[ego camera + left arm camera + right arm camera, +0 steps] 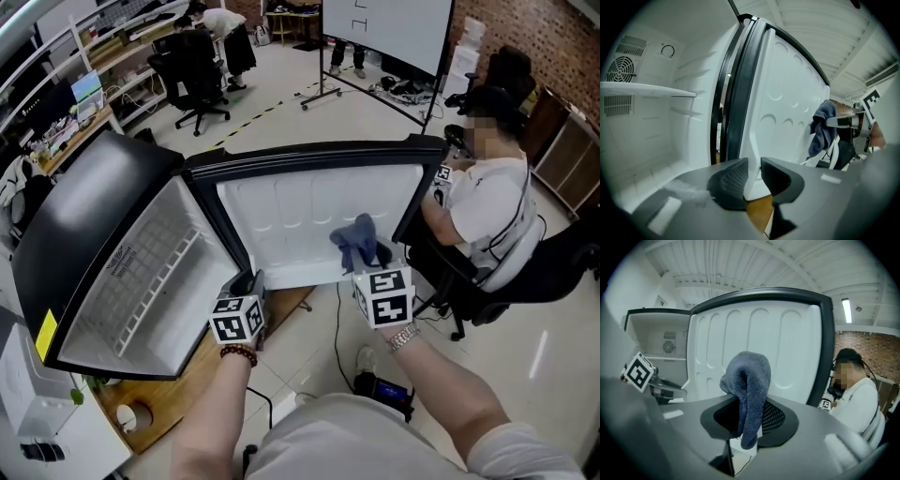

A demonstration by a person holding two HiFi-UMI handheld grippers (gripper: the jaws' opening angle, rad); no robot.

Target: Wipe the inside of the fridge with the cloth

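The black fridge (84, 216) stands with its white inside (141, 281) showing and its door (291, 220) swung wide. In the head view my left gripper (251, 281) is at the door's lower left corner. In the left gripper view it (753, 176) is shut on the door's white inner edge (754, 154). My right gripper (367, 265) is shut on a blue cloth (354, 239), which rests against the door's white liner (787, 348). The cloth (747, 390) hangs bunched over my right gripper (749, 420), hiding its pads. The cloth (821, 126) also shows in the left gripper view.
A person (487, 202) sits in a black office chair just right of the door. A wooden board (187, 375) lies under the fridge. A cable and a black device (380, 386) lie on the tiled floor near my feet. A white appliance (37, 412) stands at lower left.
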